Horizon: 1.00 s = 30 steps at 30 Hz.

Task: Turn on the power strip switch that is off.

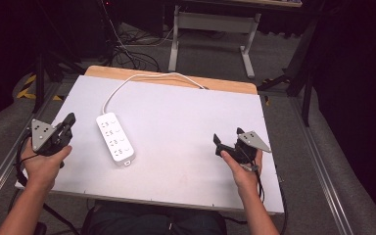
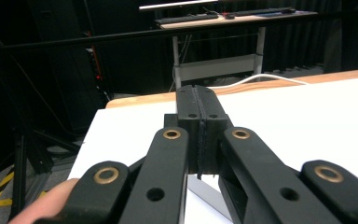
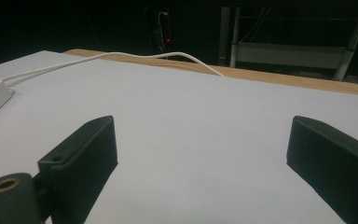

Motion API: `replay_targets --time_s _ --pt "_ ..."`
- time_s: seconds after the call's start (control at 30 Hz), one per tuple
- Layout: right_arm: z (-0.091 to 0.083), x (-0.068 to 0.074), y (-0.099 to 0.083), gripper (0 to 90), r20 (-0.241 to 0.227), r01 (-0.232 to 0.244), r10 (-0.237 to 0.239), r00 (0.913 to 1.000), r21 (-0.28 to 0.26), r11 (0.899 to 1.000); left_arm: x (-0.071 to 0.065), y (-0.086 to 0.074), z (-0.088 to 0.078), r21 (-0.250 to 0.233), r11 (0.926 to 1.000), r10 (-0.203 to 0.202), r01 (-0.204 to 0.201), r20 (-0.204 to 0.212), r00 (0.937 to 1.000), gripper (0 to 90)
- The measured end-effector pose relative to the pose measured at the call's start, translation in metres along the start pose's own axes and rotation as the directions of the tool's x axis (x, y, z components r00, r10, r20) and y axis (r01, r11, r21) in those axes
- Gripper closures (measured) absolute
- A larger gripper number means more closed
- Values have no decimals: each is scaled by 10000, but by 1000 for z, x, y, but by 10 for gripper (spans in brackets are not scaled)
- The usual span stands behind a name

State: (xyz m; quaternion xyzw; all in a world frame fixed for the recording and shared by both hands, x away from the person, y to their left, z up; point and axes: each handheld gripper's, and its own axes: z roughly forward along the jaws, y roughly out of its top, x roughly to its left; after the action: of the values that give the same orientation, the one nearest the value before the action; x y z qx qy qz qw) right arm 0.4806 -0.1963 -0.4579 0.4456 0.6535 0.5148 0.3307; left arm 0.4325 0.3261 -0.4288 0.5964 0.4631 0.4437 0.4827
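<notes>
Centrally, power strip [image 1: 115,138] between claws; left claw [image 1: 69,121] clenched empty, right claw [image 1: 227,137] spread wide.

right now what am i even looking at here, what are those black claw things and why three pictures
A person sits at a white-topped table and holds a hand-operated two-jaw gripper in each hand; there is no robot arm. The high view looks down from above the person. The other two pictures come from cameras riding on the grippers, looking along their black jaws. The left gripper has its jaws pressed together with nothing between them. The right gripper has its jaws spread wide, also empty. On the table lies a white power strip, and its white cable curls off over the far edge. Neither gripper touches it.
</notes>
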Motion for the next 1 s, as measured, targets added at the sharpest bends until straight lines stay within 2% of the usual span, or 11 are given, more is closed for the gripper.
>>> replay_targets --time_s 0.53,0.73,1.0 --pt "-1 -1 0 91 8 -29 29 10000 2 10000 -11 0 10 309 9989 319 -339 633 9975 900" --pt "-3 -2 -1 92 30 -87 87 10000 15 10000 -16 0 14 403 9973 571 -607 852 9947 900" --pt "-4 -2 -2 92 62 -104 104 9999 40 9999 -21 -1 17 582 9954 687 -760 1182 9906 900"
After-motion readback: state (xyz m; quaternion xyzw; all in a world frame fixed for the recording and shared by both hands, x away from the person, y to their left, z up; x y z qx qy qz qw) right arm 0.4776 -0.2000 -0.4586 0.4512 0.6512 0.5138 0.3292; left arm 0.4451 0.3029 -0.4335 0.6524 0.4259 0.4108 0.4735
